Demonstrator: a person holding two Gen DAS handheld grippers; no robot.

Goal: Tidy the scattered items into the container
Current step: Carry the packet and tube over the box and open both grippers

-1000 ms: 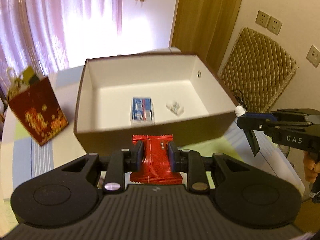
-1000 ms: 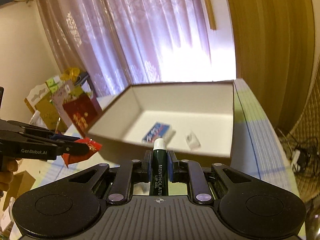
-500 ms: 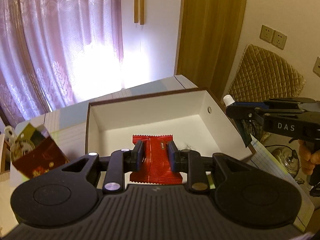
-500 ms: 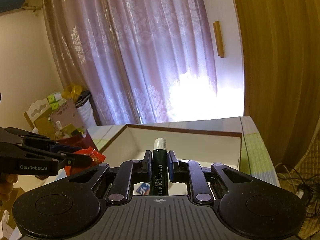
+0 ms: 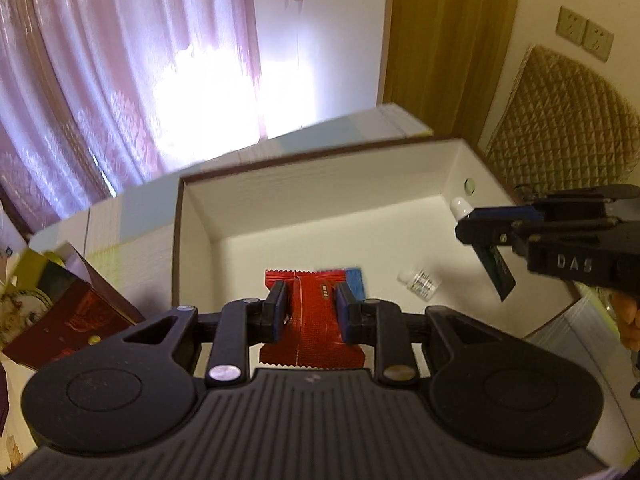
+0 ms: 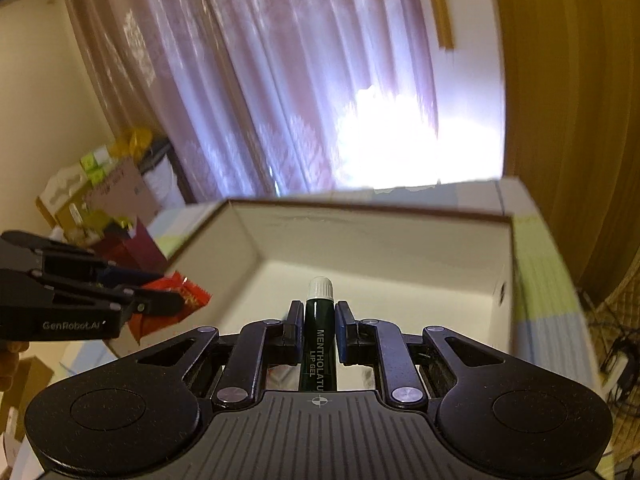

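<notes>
my left gripper (image 5: 309,307) was clamped on a flat red foil snack packet (image 5: 310,320), long axis running fwd along the fingers, hanging over the floor of the open white-lined brown cardboard box (image 5: 320,184) w/ the near rim under me. my right gripper (image 6: 318,328) was clamped on a dark green lip gel tube w/ white cap (image 6: 319,320), cap pointing fwd over the right part of the box. i judged both just needed releasing; plenty of bare floor, only a blue packet (image 5: 355,282) and small clear bottle (image 5: 420,280) below.

Sheer pink curtains (image 6: 280,92) cover a bright window (image 5: 208,92). Right of the curtains stands a white wall (image 5: 344,40), then a brown drape (image 5: 448,40). Further right, two sockets (image 5: 584,34) sit above a quilted cushion (image 5: 560,120).
</notes>
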